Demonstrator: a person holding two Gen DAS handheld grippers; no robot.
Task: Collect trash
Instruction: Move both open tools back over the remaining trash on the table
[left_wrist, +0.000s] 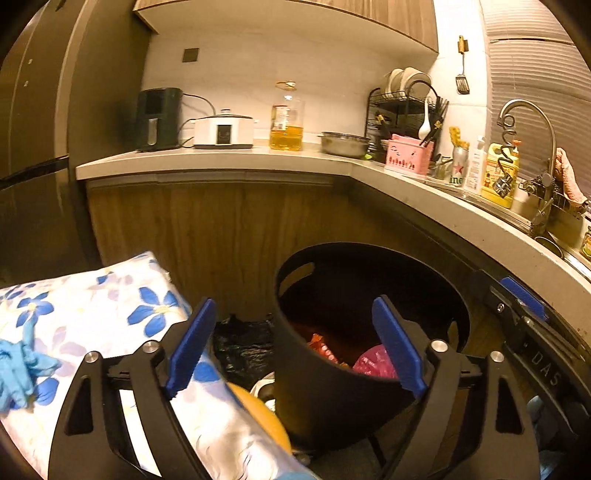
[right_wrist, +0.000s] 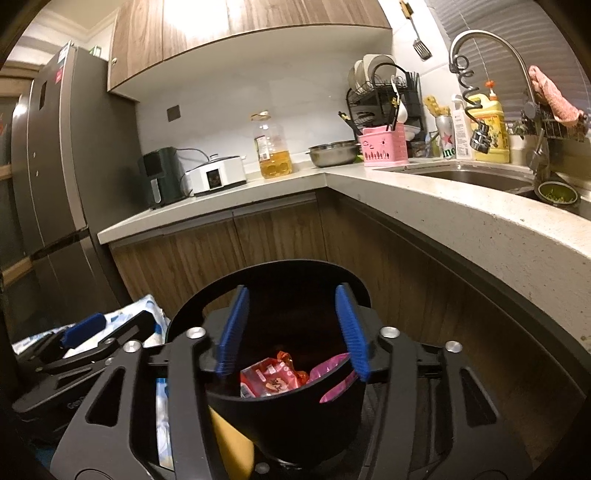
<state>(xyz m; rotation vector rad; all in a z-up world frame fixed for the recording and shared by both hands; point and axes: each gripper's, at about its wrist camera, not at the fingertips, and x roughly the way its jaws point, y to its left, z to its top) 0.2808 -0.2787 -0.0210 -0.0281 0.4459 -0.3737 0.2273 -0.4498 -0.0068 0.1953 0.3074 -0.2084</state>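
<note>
- My right tongs (right_wrist: 291, 334): jaws apart, nothing between the blue pads; they hang just above the near rim of the black bin (right_wrist: 295, 410). Released.
- My left tongs (left_wrist: 295, 347): spread wide, also empty; left pad (left_wrist: 192, 343) over the floral bundle (left_wrist: 96, 302), right pad over the bin's near-left wall. Released too.
- Task's thing = trash, already inside the bin: red snack wrapper (right_wrist: 273, 376) at the bottom, pink plastic bag (right_wrist: 332, 373) just right of it, against the near-right wall.
- Step in hand, as I judge it: drop done, so clear out. Do it well by lifting both tongs straight up & back w/o clipping the rim; the bin looks light and could tip or slide.
- Keep jaws apart while backing off so no bag edge gets snagged and dragged out.
- Check the pink bag: it rides high near the rim; if it hangs over, nudge it down w/ one pad before leaving.
- Orientation: bin stands upright on the floor, mouth up, long axis vertical; handle slot (left_wrist: 297, 273) on the far-left wall.
- Wrapper lies flat-ish; its long axis looks to run left-right, tilted. Can't tell for sure, crumpled.
- Outward: black bag (left_wrist: 243, 339) on the floor left of the bin, something yellow (left_wrist: 258, 417) near-left of it, blue gloves (left_wrist: 16, 365) on the floral bundle.
- Bench (right_wrist: 424, 199) runs far and right, well above the bin; sink on its right part.
</note>
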